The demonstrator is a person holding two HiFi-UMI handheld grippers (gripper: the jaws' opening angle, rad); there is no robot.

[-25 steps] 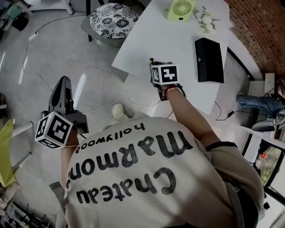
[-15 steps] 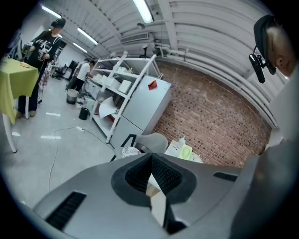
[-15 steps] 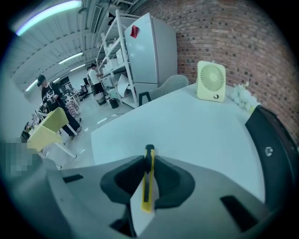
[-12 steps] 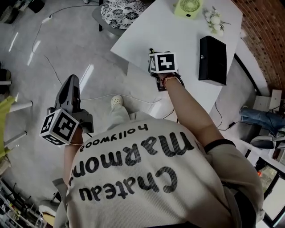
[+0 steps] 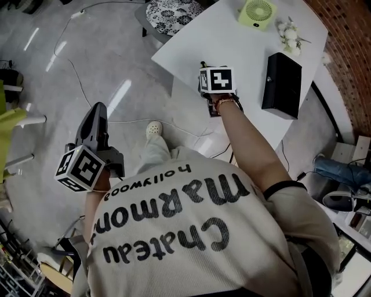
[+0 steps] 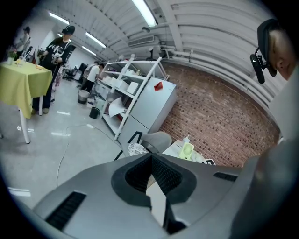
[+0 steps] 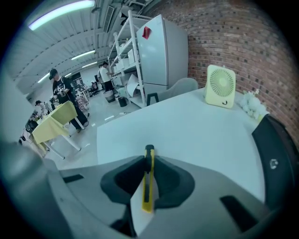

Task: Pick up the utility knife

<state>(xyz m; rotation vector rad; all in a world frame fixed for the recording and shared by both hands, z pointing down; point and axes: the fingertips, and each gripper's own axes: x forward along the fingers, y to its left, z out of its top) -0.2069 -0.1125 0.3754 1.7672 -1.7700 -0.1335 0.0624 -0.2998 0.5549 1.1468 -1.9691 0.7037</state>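
Note:
The utility knife is yellow with a black tip and stands on edge between my right gripper's pads. That gripper is shut on it; its jaws have just been closing with the knife between them. In the head view, the knife's black tip pokes out past the marker cube over the white table, near its left edge. My left gripper hangs over the floor, well left of the table. Its pads meet at the tip with nothing between them.
A black box lies on the table's right side. A green fan and white flowers stand at the far end. A chair with a patterned seat stands by the table, and a cable runs across the floor.
My left gripper has drifted a little to the right over the floor. The right gripper stays in place at the table's left edge.

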